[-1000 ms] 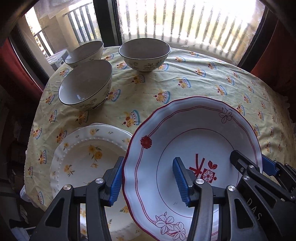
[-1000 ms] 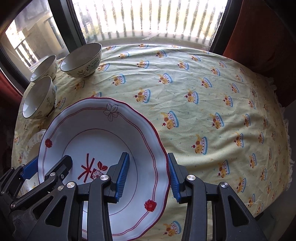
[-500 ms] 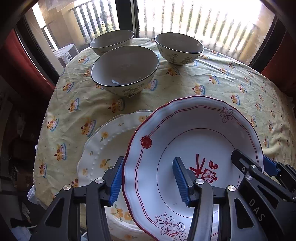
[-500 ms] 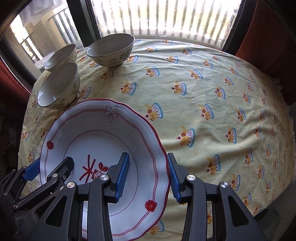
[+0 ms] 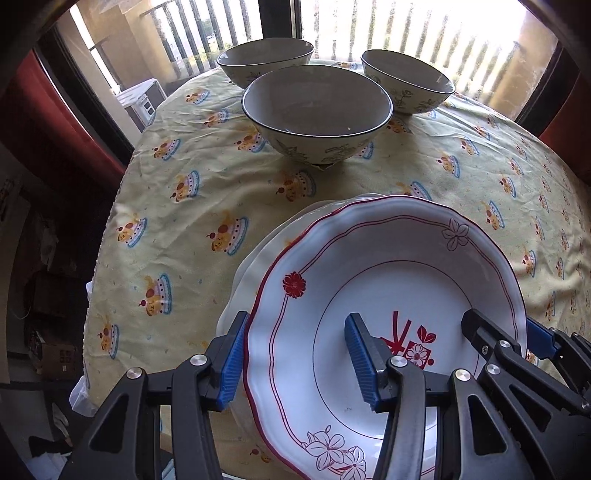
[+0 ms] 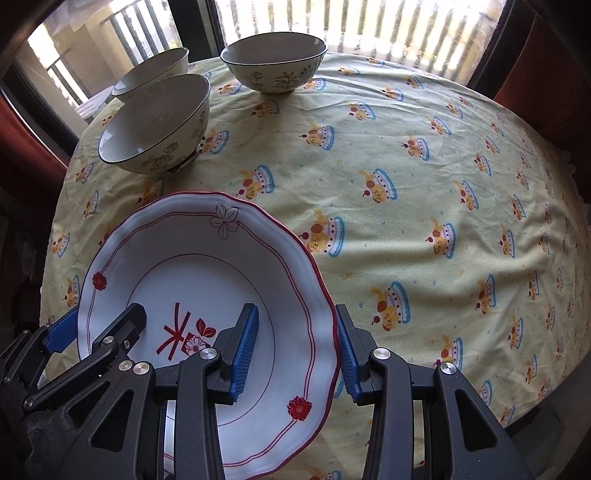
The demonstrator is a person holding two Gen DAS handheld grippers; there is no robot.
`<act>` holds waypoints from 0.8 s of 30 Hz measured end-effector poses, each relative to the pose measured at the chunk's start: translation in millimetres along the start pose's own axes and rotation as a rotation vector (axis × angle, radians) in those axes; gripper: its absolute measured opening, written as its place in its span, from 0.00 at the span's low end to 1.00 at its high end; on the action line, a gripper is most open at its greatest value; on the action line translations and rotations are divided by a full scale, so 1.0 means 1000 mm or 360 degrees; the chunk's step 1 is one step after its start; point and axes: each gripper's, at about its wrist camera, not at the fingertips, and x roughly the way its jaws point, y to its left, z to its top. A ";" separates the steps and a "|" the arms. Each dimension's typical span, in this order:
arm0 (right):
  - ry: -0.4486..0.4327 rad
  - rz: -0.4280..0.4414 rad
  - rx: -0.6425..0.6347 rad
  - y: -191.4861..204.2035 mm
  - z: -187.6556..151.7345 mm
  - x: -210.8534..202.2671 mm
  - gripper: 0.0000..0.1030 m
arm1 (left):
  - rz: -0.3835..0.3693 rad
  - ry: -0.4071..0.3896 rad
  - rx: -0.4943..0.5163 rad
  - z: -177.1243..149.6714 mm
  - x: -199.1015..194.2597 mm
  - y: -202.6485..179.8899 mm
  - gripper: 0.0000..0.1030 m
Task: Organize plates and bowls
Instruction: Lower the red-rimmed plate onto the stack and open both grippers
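Both grippers hold a white red-rimmed plate (image 5: 388,280) by opposite rims. My left gripper (image 5: 295,365) is shut on its left rim; my right gripper (image 6: 295,347) is shut on its right rim (image 6: 207,258). The plate sits over a white plate with yellow flowers (image 5: 266,254), of which only the left edge shows. Three floral bowls stand beyond: a near one (image 5: 317,110), a far left one (image 5: 264,61) and a far right one (image 5: 406,81). In the right wrist view they are the near one (image 6: 155,125), the far left one (image 6: 151,72) and the far right one (image 6: 275,62).
The round table has a yellow patterned cloth (image 6: 424,184). Its left edge (image 5: 110,236) drops to a dark floor. A window with balcony railings (image 5: 406,29) lies behind the bowls, with red curtains at both sides.
Both grippers carried the red-rimmed plate left and forward. It now covers most of the yellow-flowered plate, and the bowls look nearer.
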 end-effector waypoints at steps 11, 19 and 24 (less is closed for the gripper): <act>-0.0037 -0.0028 -0.0004 0.007 0.002 0.002 0.43 | 0.0003 -0.0043 0.0030 0.000 0.001 0.003 0.51; -0.0021 -0.0045 0.0037 0.000 -0.002 0.001 0.39 | 0.0012 -0.0061 0.0036 -0.003 0.001 -0.005 0.51; 0.0019 -0.0063 0.0083 -0.009 -0.006 0.002 0.37 | 0.0006 -0.0079 0.0079 -0.006 0.002 -0.014 0.51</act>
